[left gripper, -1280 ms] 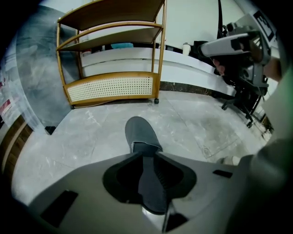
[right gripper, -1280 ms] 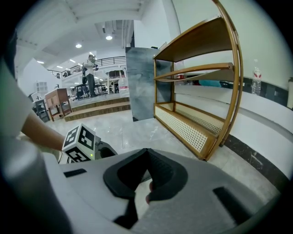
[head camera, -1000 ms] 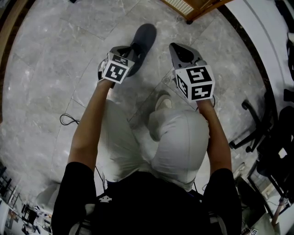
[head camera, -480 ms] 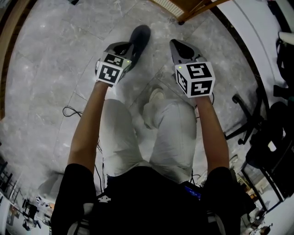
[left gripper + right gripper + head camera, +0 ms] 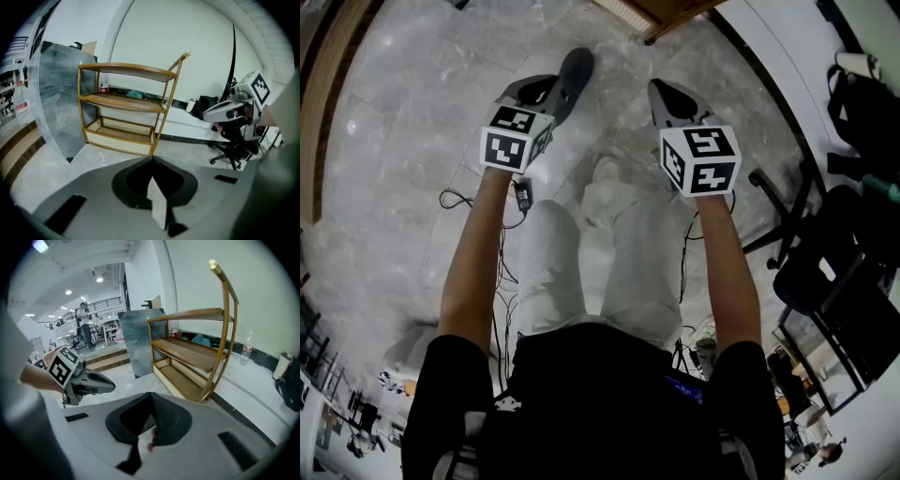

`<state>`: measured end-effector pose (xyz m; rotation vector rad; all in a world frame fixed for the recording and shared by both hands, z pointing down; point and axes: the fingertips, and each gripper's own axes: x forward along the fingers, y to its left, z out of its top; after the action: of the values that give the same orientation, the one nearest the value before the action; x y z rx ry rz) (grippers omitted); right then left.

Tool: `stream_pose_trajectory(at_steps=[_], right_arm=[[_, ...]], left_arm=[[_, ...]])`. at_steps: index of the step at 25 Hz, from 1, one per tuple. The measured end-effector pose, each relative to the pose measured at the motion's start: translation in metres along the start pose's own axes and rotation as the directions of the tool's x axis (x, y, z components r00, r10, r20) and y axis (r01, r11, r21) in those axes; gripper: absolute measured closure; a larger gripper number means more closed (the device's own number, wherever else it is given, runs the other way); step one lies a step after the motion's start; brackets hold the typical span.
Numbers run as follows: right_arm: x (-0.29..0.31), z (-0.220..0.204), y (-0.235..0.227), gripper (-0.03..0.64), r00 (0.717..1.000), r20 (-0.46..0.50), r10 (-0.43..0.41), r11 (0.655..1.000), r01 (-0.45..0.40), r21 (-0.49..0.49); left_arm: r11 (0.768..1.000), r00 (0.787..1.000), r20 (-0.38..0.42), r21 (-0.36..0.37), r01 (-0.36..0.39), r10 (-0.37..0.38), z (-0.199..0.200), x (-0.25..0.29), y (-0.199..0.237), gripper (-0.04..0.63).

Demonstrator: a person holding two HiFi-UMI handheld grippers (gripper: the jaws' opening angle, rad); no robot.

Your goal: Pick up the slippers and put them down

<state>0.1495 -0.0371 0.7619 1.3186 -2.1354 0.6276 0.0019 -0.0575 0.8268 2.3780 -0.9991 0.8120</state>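
Both arms reach straight out in front of the body, side by side and well apart, bare forearms toward 12 o'clock in the head view. The left gripper (image 5: 551, 94) and the right gripper (image 5: 656, 86) both slant down at the stone floor (image 5: 403, 141), each marker cube facing up.

The left gripper's jaws are pressed together with nothing caught in them. The right gripper's jaws meet at the tip too; a pinkish speck shows low in the slit, and I cannot tell what it is.

One dark slipper (image 5: 575, 70) appears only in the head view. It lies at 1 o'clock from the left gripper's nose, its near end hidden under that nose. From the head view alone I cannot tell whether they touch, but neither gripper view shows a slipper in front of its jaws. No other slipper can be made out.

The head view also gives a pale shoe (image 5: 605, 183) between the arms and a thin cable (image 5: 455, 199) at 9 o'clock.

The gripper views show the room instead: a wooden shelf (image 5: 126, 108) at 12 o'clock against a pale wall and a grey panel (image 5: 136, 341) beside it. The left gripper view alone catches the other gripper at 3 o'clock above a black office chair (image 5: 234, 145). The right gripper view alone has a bottle (image 5: 246, 355) by the wall at 3 o'clock.
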Motion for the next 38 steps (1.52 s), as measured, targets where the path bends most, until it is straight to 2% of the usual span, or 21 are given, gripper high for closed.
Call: stream_pose_trajectory(at_steps=[8, 13, 20, 26, 32, 35, 38], right_arm=[[-0.11, 0.089, 0.02, 0.62, 1.0, 0.018, 0.018, 0.999, -0.019, 0.047], [-0.176, 0.144, 0.034, 0.62, 0.999, 0.037, 0.023, 0.997, -0.026, 0.078], [-0.245, 0.209, 0.065, 0.62, 0.996, 0.088, 0.031, 0.997, -0.037, 0.062], [-0.275, 0.254, 0.104, 0.62, 0.991, 0.127, 0.046, 0.999, -0.046, -0.004], [-0.318, 0.306, 0.155, 0.62, 0.974, 0.21, 0.086, 0.988, -0.056, -0.141], [-0.345, 0.325, 0.178, 0.62, 0.96, 0.266, 0.091, 0.985, -0.047, -0.168], [-0.375, 0.338, 0.202, 0.62, 0.944, 0.321, 0.083, 0.982, -0.021, -0.19]], left_arm=[[1.0, 1.0, 0.022, -0.005, 0.002, -0.002, 0.108, -0.111, -0.049, 0.589], [1.0, 1.0, 0.022, -0.015, 0.019, -0.018, 0.161, -0.178, -0.082, 0.589], [1.0, 0.994, 0.105, 0.015, -0.012, 0.01, 0.218, -0.274, -0.101, 0.589], [0.996, 0.97, 0.226, -0.007, -0.089, 0.088, 0.265, -0.35, -0.087, 0.589], [0.996, 0.954, 0.287, -0.033, -0.077, 0.084, 0.289, -0.418, -0.107, 0.589], [0.996, 0.934, 0.346, -0.031, -0.085, 0.09, 0.298, -0.454, -0.115, 0.589], [0.994, 0.899, 0.427, 0.001, -0.109, 0.099, 0.305, -0.489, -0.119, 0.589]])
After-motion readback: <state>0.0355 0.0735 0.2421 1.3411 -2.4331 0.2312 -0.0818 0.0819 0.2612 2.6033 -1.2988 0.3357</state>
